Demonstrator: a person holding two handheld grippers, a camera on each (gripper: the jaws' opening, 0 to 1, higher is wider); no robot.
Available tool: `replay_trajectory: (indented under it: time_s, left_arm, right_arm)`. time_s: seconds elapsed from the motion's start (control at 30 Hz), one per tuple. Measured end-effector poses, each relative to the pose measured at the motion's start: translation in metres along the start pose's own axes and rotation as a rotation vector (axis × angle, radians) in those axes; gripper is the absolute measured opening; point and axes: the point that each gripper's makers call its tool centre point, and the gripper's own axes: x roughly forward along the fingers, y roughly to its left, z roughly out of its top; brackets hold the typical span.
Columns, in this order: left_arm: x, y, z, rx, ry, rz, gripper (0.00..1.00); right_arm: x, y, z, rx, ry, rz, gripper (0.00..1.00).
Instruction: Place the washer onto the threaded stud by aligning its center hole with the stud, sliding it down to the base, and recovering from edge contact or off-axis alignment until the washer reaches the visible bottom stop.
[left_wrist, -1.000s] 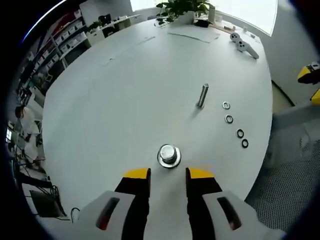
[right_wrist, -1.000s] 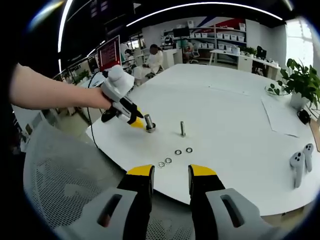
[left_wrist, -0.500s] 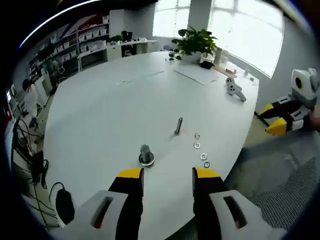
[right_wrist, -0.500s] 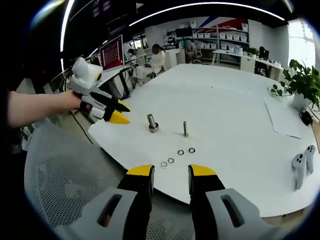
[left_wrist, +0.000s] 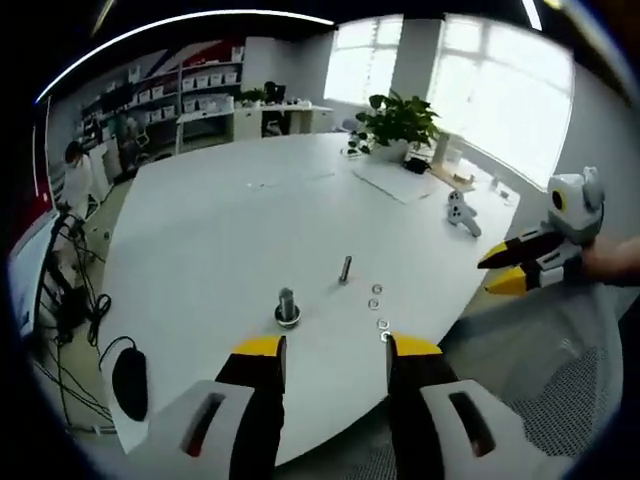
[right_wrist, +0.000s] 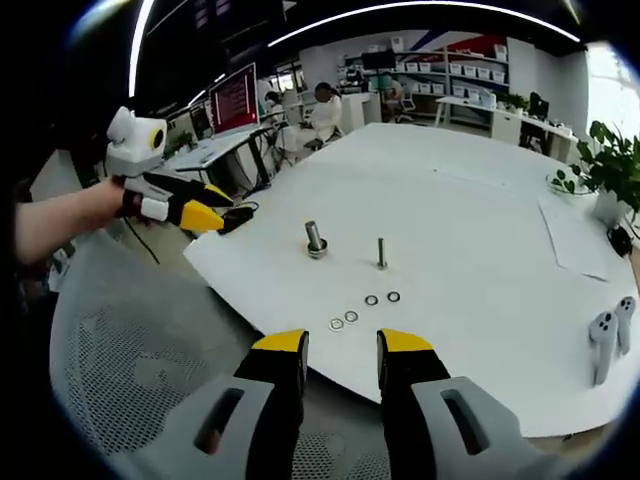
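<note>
Steel threaded stud (right_wrist: 381, 253) stands upright, washerless.

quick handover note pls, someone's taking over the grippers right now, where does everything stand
Left hand-held gripper: open, empty, held back off the table edge.
Right hand-held gripper: open, empty, also short of the table.
On the round white table: a thick metal stud on a wide round base, a thinner upright threaded stud beside it, and four small metal ring washers in a row near the edge.
Done: no washer picked up or seen on the thin stud.
Left: grasp a washer, line its hole over the stud, slide it down to the base.
</note>
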Motion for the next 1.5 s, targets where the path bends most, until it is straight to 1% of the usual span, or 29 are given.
replay_trajectory:
  time_s: [0.1,0.27,0.3,0.33,0.37,0.4,0.5,0.6,0.77,1.0,1.07,1.13,1.2,1.27,1.33,1.43,1.5]
  left_arm:
    - [-0.005,0.006,-0.002,0.011,-0.001,0.013,0.38]
    - [-0.016,0.01,-0.008,0.018,-0.01,0.026,0.38]
    - [-0.017,0.008,-0.009,-0.001,-0.021,0.012,0.38]
    - [-0.017,0.006,-0.009,-0.039,-0.033,-0.005,0.39]
    - [-0.017,0.007,-0.01,-0.07,-0.041,-0.008,0.39]
    - [-0.018,0.009,-0.01,-0.078,-0.043,-0.004,0.39]
    - [-0.022,0.011,-0.009,-0.038,-0.041,0.019,0.39]
    - [-0.026,0.009,-0.006,-0.046,-0.062,0.016,0.39]
    - [-0.033,0.01,-0.014,0.003,-0.039,0.056,0.39]
    - [-0.044,0.014,-0.016,-0.004,-0.075,0.086,0.38]
    - [-0.043,0.014,-0.017,0.001,-0.076,0.092,0.38]
    - [-0.042,0.012,-0.022,0.033,-0.051,0.091,0.38]
    - [-0.04,0.006,-0.026,0.031,-0.035,0.066,0.38]
    - [-0.038,0.003,-0.027,0.04,-0.036,0.06,0.38]
    - [-0.036,0.003,-0.027,0.061,-0.033,0.068,0.37]
    - [-0.035,0.002,-0.027,0.105,-0.028,0.077,0.35]
    - [-0.036,0.003,-0.026,0.107,-0.036,0.084,0.35]
  right_arm:
    - [0.0,0.0,0.0,0.002,-0.002,0.001,0.3]
    - [0.0,0.001,0.0,0.0,0.002,0.005,0.3]
    - [0.0,0.002,-0.001,-0.001,0.005,0.006,0.3]
    - [0.0,0.002,-0.001,-0.001,0.008,0.009,0.3]
    - [0.002,0.004,-0.004,-0.005,0.019,0.015,0.3]
    - [0.002,0.004,-0.005,-0.01,0.028,0.018,0.3]
    - [0.002,0.006,-0.006,-0.019,0.033,0.025,0.3]
    - [0.003,0.006,-0.006,-0.015,0.037,0.027,0.3]
    - [0.004,0.011,-0.007,-0.025,0.043,0.045,0.3]
    - [0.004,0.017,-0.005,-0.024,0.039,0.07,0.3]
    - [0.004,0.017,-0.005,-0.028,0.033,0.07,0.3]
    - [0.003,0.016,-0.004,-0.023,0.028,0.067,0.3]
    - [0.004,0.015,-0.003,-0.013,0.026,0.063,0.31]
    - [0.004,0.016,-0.005,-0.023,0.03,0.064,0.31]
    - [0.004,0.016,-0.006,-0.03,0.037,0.066,0.31]
    - [0.005,0.014,-0.006,-0.021,0.042,0.059,0.31]
    - [0.005,0.013,-0.008,-0.02,0.051,0.056,0.31]
